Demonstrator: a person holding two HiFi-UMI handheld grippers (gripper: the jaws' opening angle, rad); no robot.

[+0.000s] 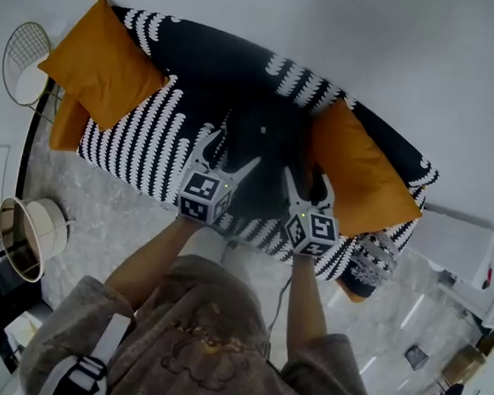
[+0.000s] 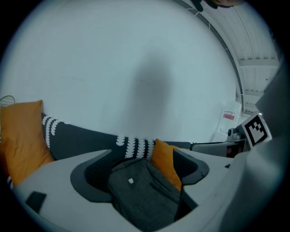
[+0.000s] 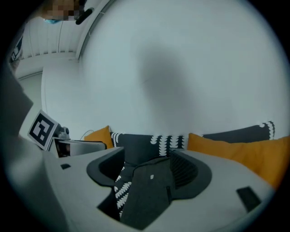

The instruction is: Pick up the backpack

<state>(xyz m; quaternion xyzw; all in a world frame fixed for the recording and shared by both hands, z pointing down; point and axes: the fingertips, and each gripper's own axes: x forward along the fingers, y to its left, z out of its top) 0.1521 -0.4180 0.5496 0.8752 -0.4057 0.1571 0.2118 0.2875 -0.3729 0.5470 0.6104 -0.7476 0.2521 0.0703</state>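
Left gripper view shows the left gripper (image 2: 142,168) with its jaws spread wide and pressing on nothing, the dark grey backpack (image 2: 145,192) framed in the gap beyond them. The right gripper (image 3: 149,171) has its jaws parted the same way, the same bag showing between them with neither pad closed on it. The backpack stands on the black-and-white patterned sofa (image 1: 141,141), propped against the backrest, with one orange cushion (image 1: 360,171) just beside it on the person's right and another orange cushion (image 1: 100,61) well apart at the sofa's left end.
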